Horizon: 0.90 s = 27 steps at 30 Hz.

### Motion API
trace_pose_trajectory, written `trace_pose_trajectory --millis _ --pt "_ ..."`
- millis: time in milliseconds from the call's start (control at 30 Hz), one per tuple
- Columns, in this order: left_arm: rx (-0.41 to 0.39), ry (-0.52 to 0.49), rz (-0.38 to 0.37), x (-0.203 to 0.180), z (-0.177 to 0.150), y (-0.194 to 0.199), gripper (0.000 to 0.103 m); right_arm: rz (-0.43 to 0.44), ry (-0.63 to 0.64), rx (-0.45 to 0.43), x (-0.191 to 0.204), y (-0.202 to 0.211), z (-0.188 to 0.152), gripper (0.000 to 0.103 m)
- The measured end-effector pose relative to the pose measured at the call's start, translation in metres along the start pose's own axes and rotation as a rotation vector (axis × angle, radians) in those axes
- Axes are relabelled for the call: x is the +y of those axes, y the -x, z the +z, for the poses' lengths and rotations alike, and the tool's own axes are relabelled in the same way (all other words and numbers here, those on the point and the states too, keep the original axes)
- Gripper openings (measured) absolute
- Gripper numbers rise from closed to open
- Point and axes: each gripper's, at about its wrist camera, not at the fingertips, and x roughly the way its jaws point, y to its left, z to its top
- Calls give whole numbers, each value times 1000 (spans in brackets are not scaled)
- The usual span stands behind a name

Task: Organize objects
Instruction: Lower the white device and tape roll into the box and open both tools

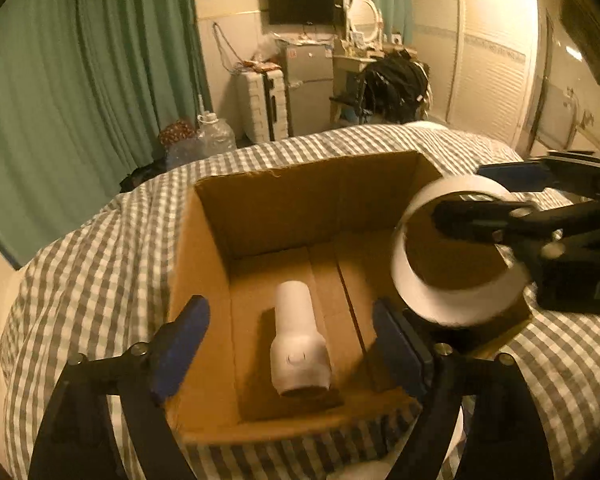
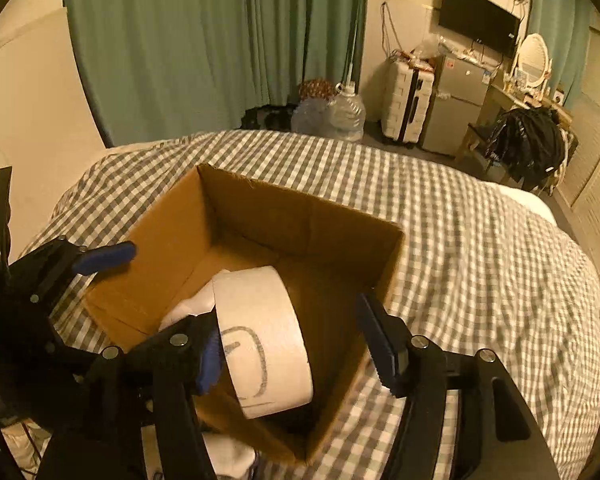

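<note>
An open cardboard box (image 1: 204,264) stands on a grey checked bed cover; it also shows in the right wrist view (image 2: 172,256). A white bottle-shaped object (image 1: 298,340) lies on the box floor. My left gripper (image 1: 288,344) is open and empty, its jaws straddling the box's near side above that object. A white tape roll (image 1: 428,300) hangs over the box's right side, also seen close up in the right wrist view (image 2: 260,336). My right gripper (image 2: 296,344) has its jaws wide apart; the roll hangs on the left finger, which is inside the ring.
The checked bed cover (image 2: 480,248) spreads around the box. Beyond the bed are green curtains (image 1: 80,80), water jugs (image 2: 346,114), a white suitcase (image 2: 406,100), a small fridge (image 2: 454,104) and a chair with dark clothes (image 2: 528,140).
</note>
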Motion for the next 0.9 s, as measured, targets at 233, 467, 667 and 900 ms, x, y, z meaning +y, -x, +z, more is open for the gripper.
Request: trace_pose_trajectory --millis 233,467,667,900 --pt "6 51 25 5 -10 12 90 -21 -50 -35 -9 16 1 79" --pt "7 86 25 13 -17 17 90 -39 -57 0 -13 9 -3 79" --pt "0 82 15 12 -15 19 90 -99 -7 67 -8 -9 -8 79" --pt "-1 86 3 10 -21 24 90 -77 -21 22 -6 7 -17 79"
